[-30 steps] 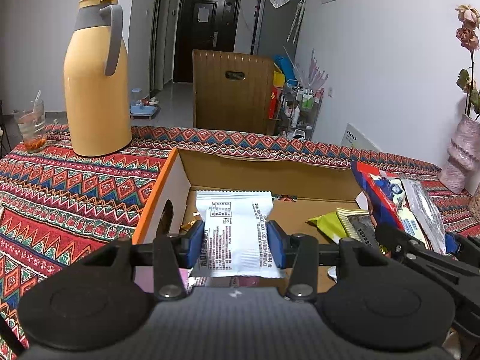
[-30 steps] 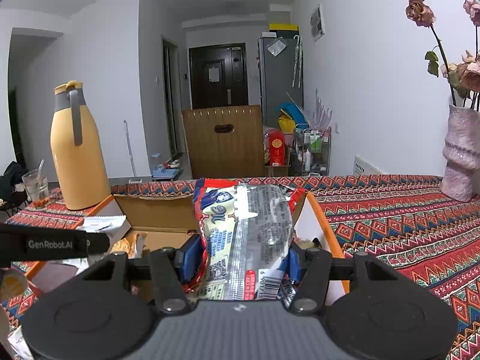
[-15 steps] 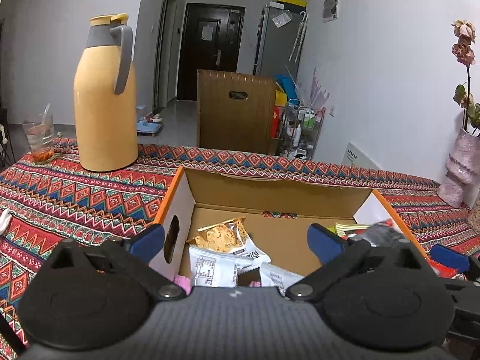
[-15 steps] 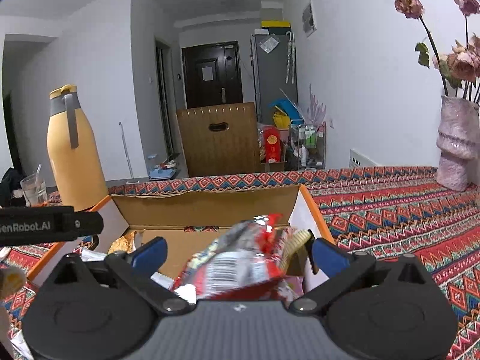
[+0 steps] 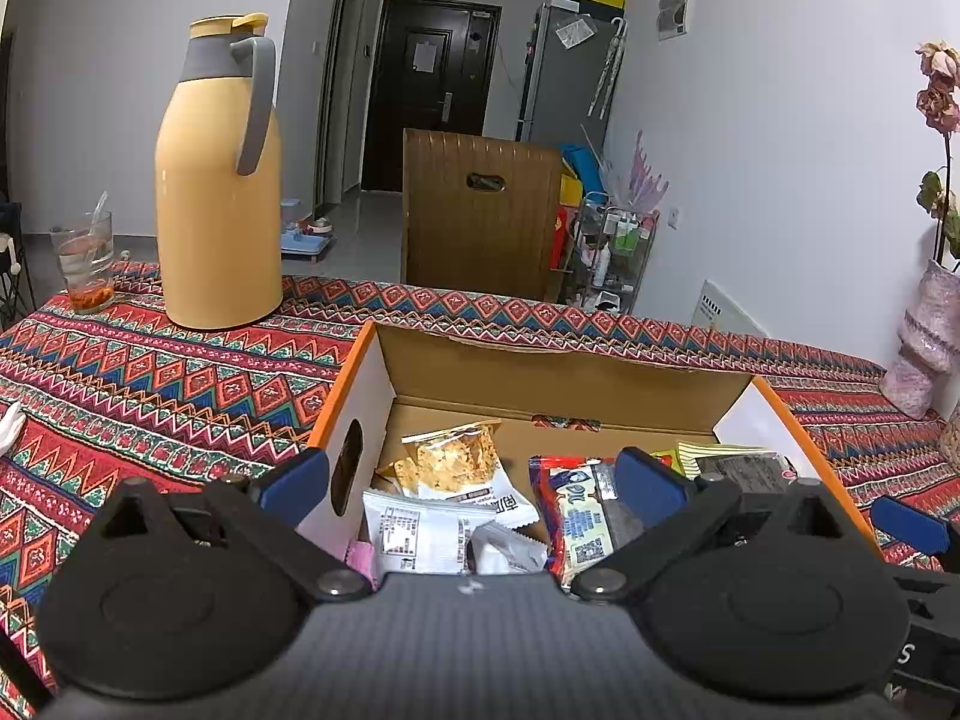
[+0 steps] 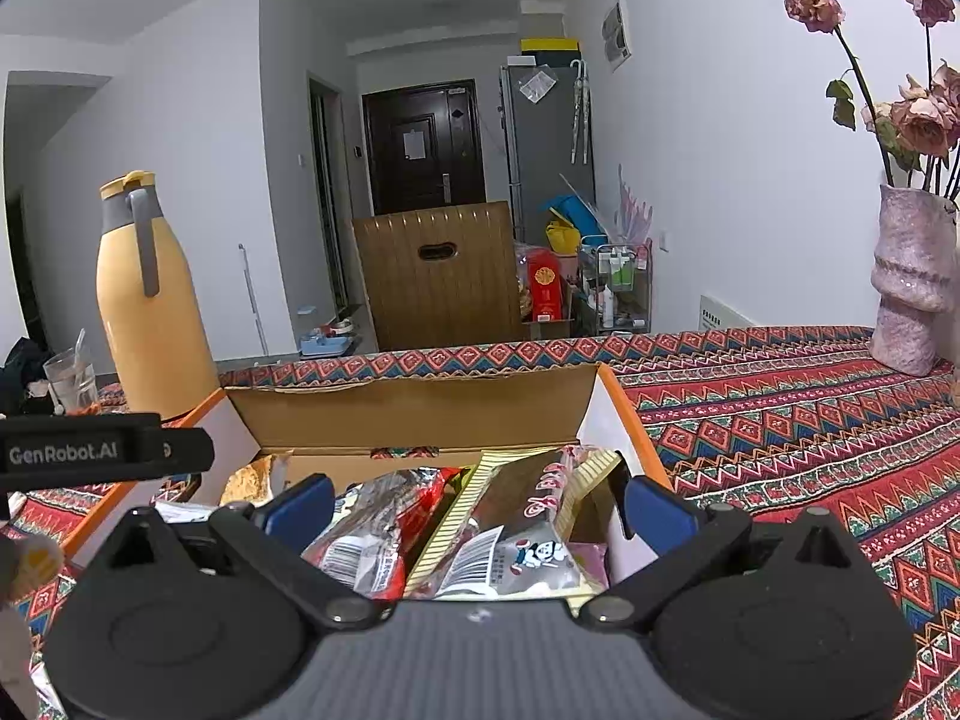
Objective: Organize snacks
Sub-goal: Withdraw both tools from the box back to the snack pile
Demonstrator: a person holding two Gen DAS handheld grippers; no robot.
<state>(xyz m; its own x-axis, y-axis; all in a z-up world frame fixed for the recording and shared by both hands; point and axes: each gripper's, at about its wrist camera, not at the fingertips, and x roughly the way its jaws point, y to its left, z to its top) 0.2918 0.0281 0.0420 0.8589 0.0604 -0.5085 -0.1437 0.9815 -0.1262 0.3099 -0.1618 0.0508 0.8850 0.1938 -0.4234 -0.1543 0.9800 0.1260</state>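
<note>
Both packets dropped into box (image 5: 564, 372); each gripper now wide.

Premises are presenting as a lived-in home. A table under a red patterned woven cloth (image 5: 150, 384) is bearing a tall yellow thermos jug with grey handle (image 5: 219, 180); a dark panelled entrance door (image 5: 429, 90) and a grey refrigerator (image 6: 543, 144) are standing beyond, dried roses in a pink vase (image 6: 912, 282) are sitting alongside.
</note>
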